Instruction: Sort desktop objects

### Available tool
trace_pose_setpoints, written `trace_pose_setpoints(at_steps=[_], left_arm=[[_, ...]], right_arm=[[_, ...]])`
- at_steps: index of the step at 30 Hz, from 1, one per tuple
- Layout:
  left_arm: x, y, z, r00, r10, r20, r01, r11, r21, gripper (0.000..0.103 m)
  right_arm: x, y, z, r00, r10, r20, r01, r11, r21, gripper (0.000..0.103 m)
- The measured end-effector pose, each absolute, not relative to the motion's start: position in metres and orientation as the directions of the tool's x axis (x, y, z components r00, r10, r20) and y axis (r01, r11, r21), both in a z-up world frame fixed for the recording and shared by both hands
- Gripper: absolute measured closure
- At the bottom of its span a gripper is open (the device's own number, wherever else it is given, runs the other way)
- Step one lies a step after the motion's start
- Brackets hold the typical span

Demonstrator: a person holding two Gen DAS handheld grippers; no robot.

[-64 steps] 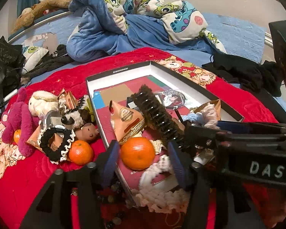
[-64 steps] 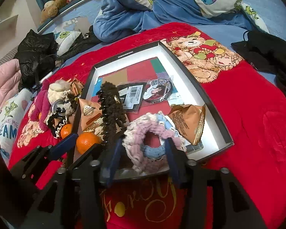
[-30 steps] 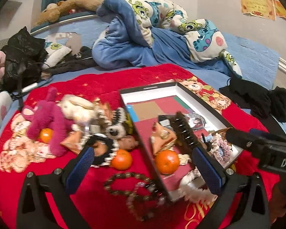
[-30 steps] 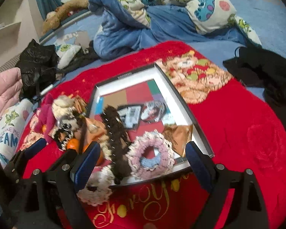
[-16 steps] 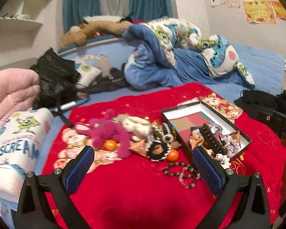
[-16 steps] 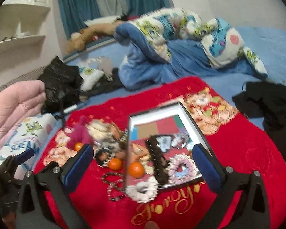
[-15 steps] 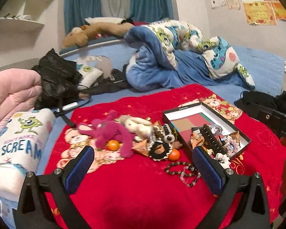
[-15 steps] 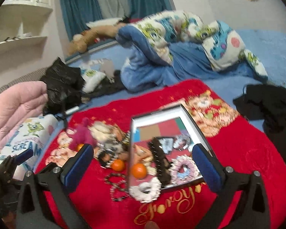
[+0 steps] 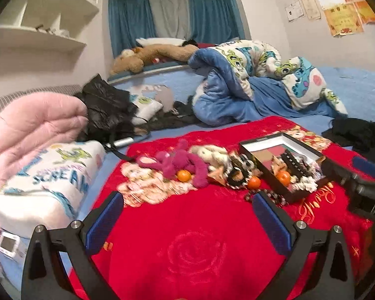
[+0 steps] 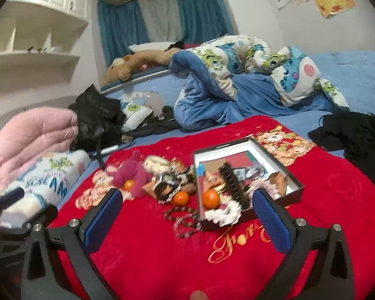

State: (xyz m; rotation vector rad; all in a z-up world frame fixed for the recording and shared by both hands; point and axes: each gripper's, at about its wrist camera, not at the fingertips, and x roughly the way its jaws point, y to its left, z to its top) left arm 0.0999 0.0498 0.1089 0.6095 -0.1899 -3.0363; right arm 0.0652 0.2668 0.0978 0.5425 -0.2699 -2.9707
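Sorting part done: box (image 10: 247, 147) right of centre on the red blanket (image 10: 162, 257) holds an orange (image 10: 210, 199), while plush toys (image 10: 130, 175) and bead string (image 10: 185, 218) lie outside; left hand-held gripper (image 9: 187, 222) and right hand-held gripper (image 10: 187, 222) both spread, empty.

blue curtains (image 9: 207, 12) with a grey panel between them, at the far window. white wall shelves (image 9: 35, 35), upper left. papers and certificates (image 9: 342, 17) on the right wall. long brown plush toy (image 9: 152, 55) along the ledge under the curtains. rumpled blue cartoon-print duvet (image 9: 250, 80) on the blue bed sheet (image 9: 355, 90). black jacket (image 9: 105, 107) beside a folded pink quilt (image 9: 30, 130). white "scream" pillow (image 9: 47, 177), near left. black clothing (image 10: 350, 132), right edge.
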Motion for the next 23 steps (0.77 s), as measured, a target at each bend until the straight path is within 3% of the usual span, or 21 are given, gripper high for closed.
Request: trace_pose_setpoints(at_steps=[3, 10, 23], left_arm=[[0.096, 0.036, 0.097, -0.921, -0.022, -0.389, -0.012, -0.996, 0.085, 0.0], [0.078, 0.015, 0.059, -0.886, 0.073, -0.458, -0.062, -0.997, -0.04, 0.0], [0.064, 0.016, 0.037, -0.851, 0.096, -0.516, -0.079, -0.995, -0.054, 0.0]], right_arm=[[0.069, 0.252, 0.081, -0.935, -0.135, -0.327, 0.086, -0.983, 0.162, 0.0], [0.051, 0.234, 0.058, -0.904, -0.085, -0.418, 0.037, -0.992, 0.12, 0.0], [0.034, 0.227, 0.037, -0.864, 0.016, -0.503, -0.05, -0.997, 0.055, 0.0]])
